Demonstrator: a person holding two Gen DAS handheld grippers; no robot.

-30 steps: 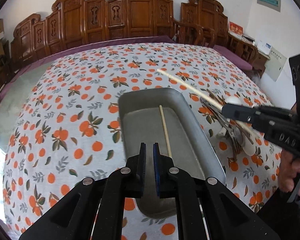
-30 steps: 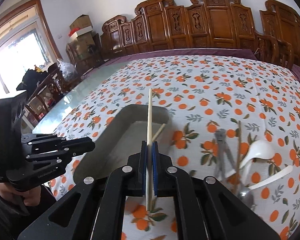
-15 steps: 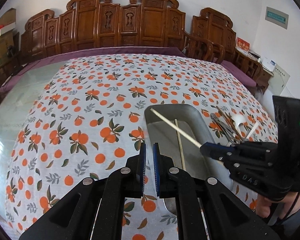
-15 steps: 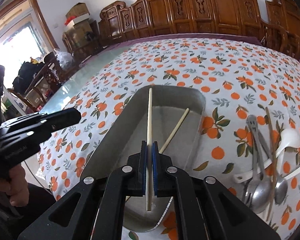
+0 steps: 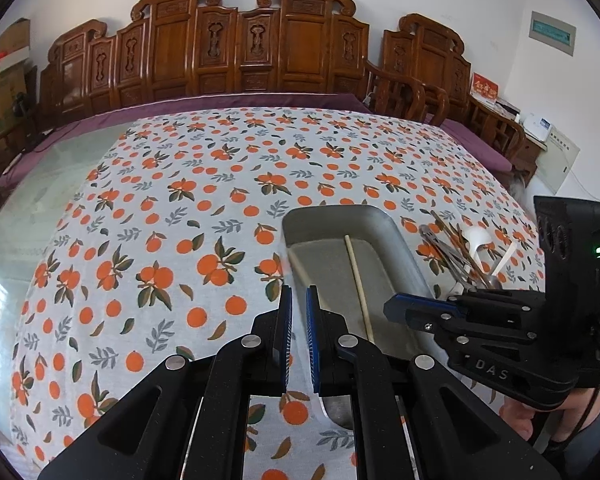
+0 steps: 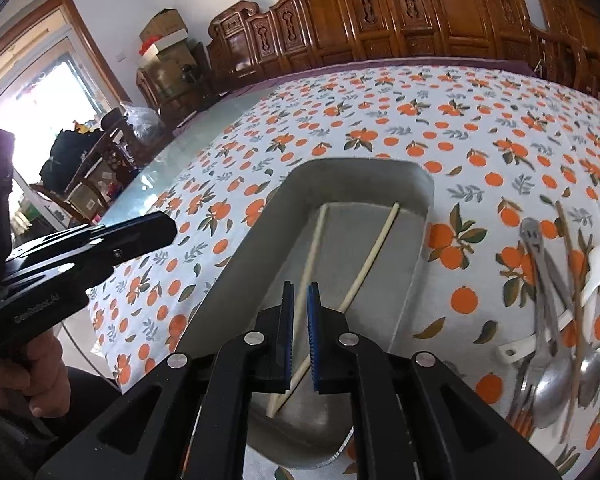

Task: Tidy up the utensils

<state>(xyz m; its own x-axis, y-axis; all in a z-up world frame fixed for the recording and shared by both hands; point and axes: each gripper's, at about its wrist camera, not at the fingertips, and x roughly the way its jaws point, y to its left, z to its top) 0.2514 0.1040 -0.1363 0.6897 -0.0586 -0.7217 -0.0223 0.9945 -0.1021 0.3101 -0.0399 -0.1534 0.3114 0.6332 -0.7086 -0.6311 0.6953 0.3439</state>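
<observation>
**Stainless tray holding two chopsticks, both tools hovering with nothing in them**

Stainless steel is catching the daylight where the rectangular tray [image 6: 429,200] is sitting on the orange-printed tablecloth [image 6: 460,128] covering the surface. Two pale wooden chopsticks are lying inside it. The left chopstick [image 6: 315,246] is running lengthwise and passing under the right gripper [image 6: 299,294]. The right chopstick [image 6: 374,256] is slanting towards it, so the pair is narrowing at the near end.

The right gripper is hanging over the near half of the tray, tilted downward. Its fingers are standing all but closed, showing only a narrow slit and clamping nothing.

The left gripper [image 5: 299,298] is hovering over the cloth just beside the tray's left wall. Its fingers are likewise nearly together and carrying nothing. A hand [image 6: 32,380] is gripping its handle.

To the right of the tray, a loose heap of utensils [image 6: 552,360] is waiting on the cloth: metal spoons, a fork, white ceramic spoons and darker chopsticks, overlapping one another. Carved wooden chairs [image 5: 260,52] are lining the far side.
</observation>
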